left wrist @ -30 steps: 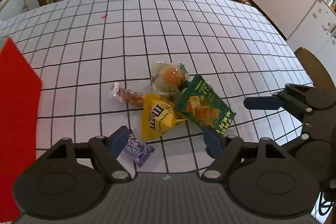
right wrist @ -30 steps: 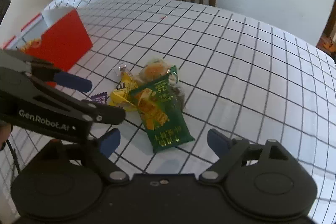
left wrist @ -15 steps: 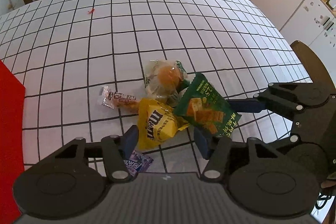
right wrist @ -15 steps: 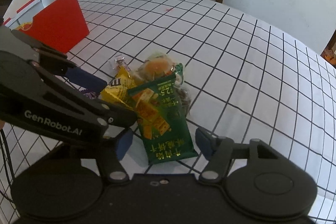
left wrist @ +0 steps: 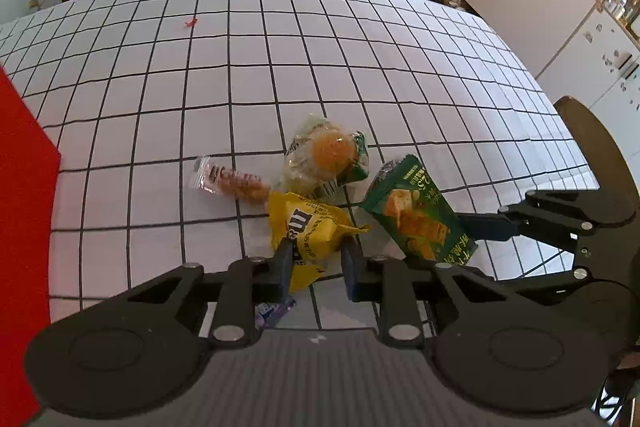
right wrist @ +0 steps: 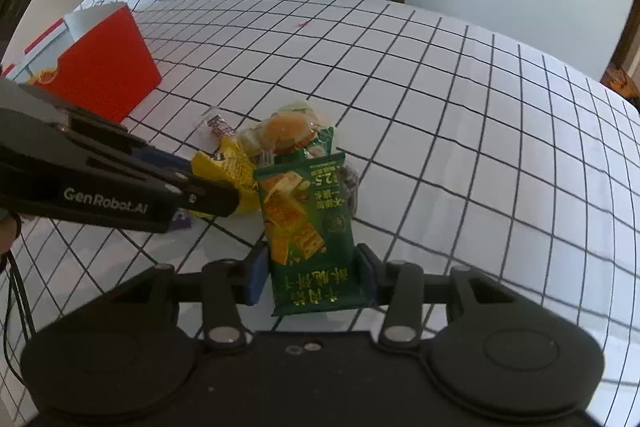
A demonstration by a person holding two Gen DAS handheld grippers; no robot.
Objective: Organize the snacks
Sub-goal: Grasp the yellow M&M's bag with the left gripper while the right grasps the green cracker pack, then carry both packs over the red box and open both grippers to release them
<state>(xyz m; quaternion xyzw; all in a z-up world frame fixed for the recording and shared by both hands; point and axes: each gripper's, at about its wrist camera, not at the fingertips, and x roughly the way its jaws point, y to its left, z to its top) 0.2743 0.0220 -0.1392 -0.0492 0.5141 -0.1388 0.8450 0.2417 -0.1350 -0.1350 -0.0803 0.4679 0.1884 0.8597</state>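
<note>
Sorting has barely begun, by the look of it: all the snacks lie bunched together near the middle of the checked tablecloth (left wrist: pixel 304 67), and none can be seen in the red box (right wrist: pixel 100 67) at the table's left side, whose inside is hidden. The left gripper (left wrist: pixel 314 263) is closing its jaws on the lower end of the yellow candy bag (left wrist: pixel 308 231), with the right gripper (right wrist: pixel 311 275) closing likewise on the bottom edge of the green cracker pack (right wrist: pixel 308 223). The clear-wrapped bun (left wrist: pixel 326 157), the small clear packet (left wrist: pixel 228 181) and a purple wrapper (left wrist: pixel 272 311) half under the left gripper remain untouched, so nearly everything is left to do
</note>
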